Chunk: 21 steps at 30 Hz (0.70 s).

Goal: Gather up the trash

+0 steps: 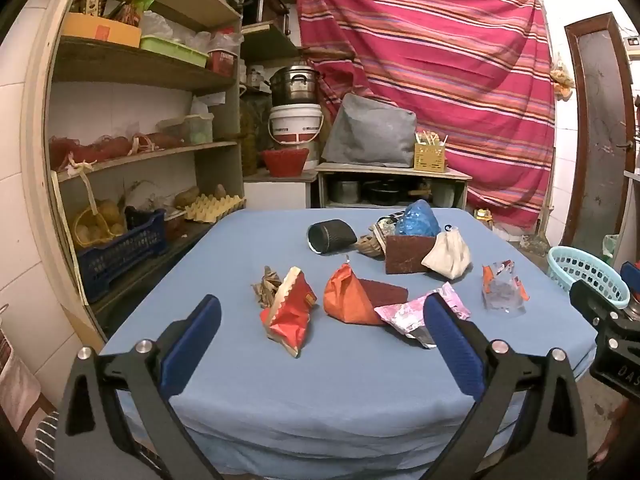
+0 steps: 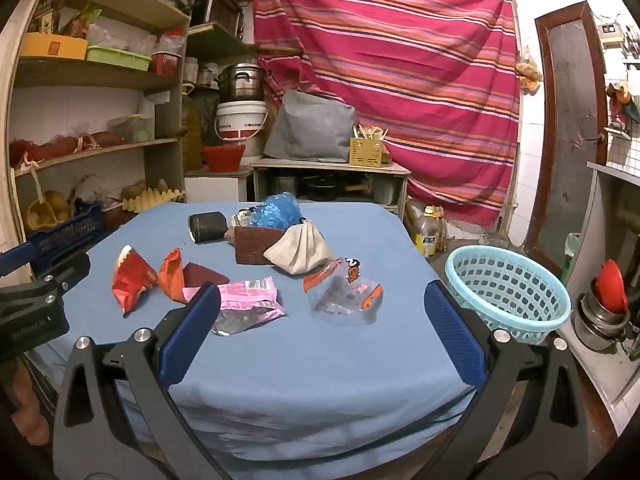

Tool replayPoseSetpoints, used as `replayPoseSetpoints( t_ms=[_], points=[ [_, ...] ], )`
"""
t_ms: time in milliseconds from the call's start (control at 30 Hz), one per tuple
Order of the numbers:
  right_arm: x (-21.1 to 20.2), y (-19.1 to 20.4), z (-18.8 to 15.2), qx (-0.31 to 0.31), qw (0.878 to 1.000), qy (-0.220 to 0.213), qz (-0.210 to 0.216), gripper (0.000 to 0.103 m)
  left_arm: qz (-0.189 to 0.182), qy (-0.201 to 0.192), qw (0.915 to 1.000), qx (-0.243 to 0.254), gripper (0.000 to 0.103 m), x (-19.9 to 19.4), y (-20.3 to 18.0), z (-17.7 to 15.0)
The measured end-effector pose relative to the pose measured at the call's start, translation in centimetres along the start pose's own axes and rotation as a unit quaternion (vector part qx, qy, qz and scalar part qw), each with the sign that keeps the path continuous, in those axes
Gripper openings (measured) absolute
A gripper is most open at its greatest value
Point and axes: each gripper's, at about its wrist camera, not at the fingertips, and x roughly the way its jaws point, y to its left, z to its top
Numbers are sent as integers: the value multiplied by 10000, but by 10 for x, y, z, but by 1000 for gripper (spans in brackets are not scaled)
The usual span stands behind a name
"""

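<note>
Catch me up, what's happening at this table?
A person holds two grippers over a blue-covered table strewn with trash: a red wrapper, a pink wrapper, a clear wrapper. The left gripper and right gripper are both open and empty. The light blue basket waits at the right.

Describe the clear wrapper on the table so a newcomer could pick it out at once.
Start at the blue-covered table and look to its right side, nearest the light blue basket. The clear wrapper lies there by itself, right of the pink foil packet. It alone is see-through, crinkled plastic with orange printed edges.
</note>
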Motion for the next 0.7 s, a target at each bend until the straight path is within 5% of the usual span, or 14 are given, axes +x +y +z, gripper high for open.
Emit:
replayPoseSetpoints(
  t_ms=[700],
  points=[
    [1, 2, -1, -21, 10000, 3, -9, 99, -8, 31, 10000, -17, 99, 2, 6, 0]
  ],
)
